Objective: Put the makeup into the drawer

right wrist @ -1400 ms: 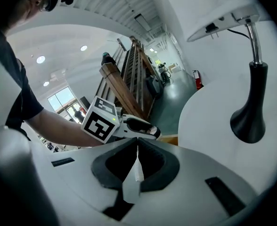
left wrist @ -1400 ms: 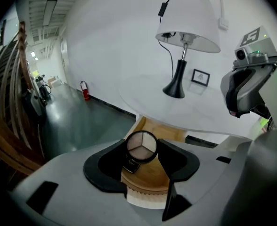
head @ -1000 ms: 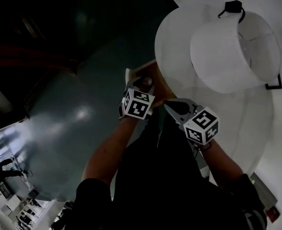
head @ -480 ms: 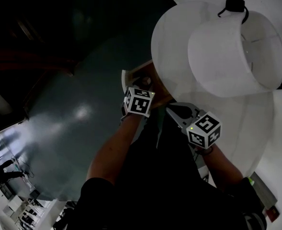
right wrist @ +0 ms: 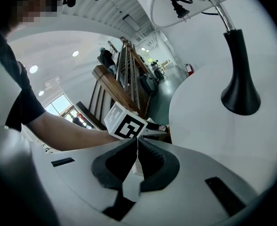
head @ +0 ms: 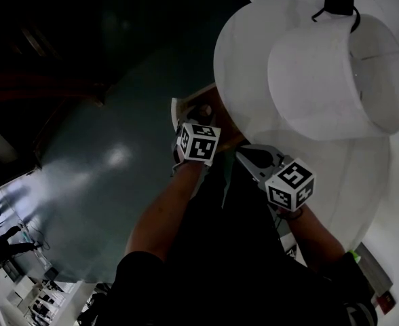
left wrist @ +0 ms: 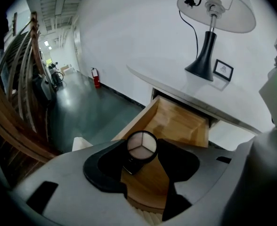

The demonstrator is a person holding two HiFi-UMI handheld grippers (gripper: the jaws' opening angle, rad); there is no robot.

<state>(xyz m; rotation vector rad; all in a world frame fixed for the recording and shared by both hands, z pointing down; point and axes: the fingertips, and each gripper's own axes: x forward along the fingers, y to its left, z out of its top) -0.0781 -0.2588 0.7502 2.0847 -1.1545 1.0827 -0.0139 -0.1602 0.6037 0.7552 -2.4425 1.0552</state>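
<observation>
My left claw point(left wrist: 144, 157), pinching the makeup compact point(left wrist: 141, 145), has sunk toward the open drawer point(left wrist: 181, 121), so release looks near; right claw point(right wrist: 136, 157) pressed together

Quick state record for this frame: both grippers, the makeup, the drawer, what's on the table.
left gripper: shut on compact, held over the drawer
right gripper: shut, nothing held
compact: round, black rim, pale three-part pan; not yet in the drawer
drawer: wooden, pulled open, the visible part bare
table: white; bears lamp and picture frame
lamp: black base, white shade, upright
picture frame: small, beside the lamp base
task: not done
</observation>
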